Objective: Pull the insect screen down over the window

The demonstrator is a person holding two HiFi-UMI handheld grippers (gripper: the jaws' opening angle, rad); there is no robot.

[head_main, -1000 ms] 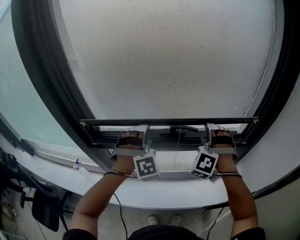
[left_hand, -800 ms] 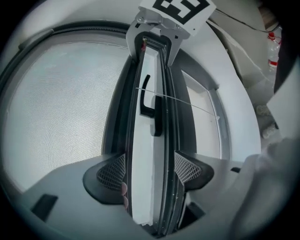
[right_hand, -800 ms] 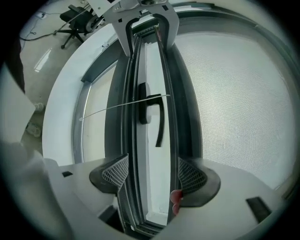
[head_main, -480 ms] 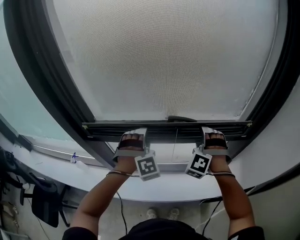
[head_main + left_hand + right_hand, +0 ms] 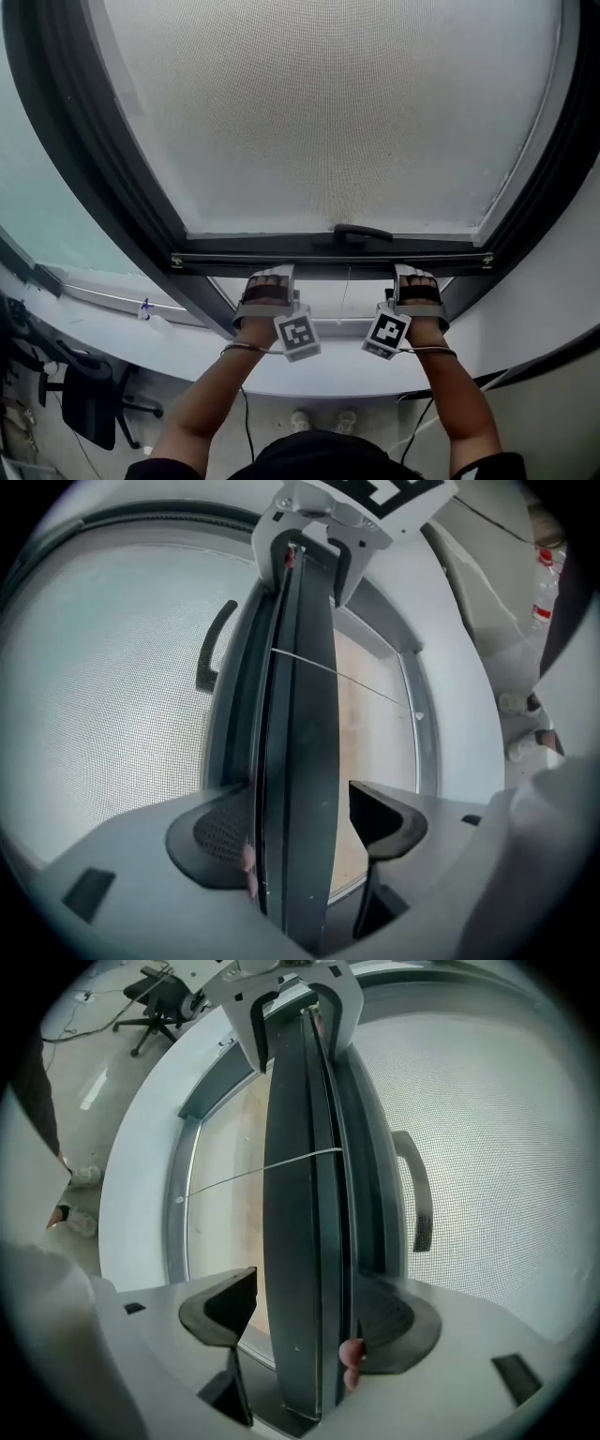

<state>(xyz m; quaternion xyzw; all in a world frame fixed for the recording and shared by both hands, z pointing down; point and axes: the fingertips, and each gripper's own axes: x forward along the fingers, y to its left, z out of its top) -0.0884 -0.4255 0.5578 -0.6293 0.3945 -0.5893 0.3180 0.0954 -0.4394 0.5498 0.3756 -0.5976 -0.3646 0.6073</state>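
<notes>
1. We see the insect screen (image 5: 328, 122) mesh filling most of the window frame (image 5: 84, 169).
2. Its dark bottom bar (image 5: 328, 260) lies level, long axis left to right, low near the sill (image 5: 337, 370).
3. Left gripper (image 5: 270, 277): jaws wide astride the bar, one pad touching, the other just clear.
4. Right gripper (image 5: 412, 276): likewise.

Left gripper (image 5: 272, 274): held forward and up, marker cube toward the body, jaws apart.
Right gripper (image 5: 405, 272): level with the left one, near it, jaws also apart.
Left hand (image 5: 264, 292), right hand (image 5: 419, 291): each wrapped around its gripper.
Forearms: bare, stretched out, almost parallel.
</notes>
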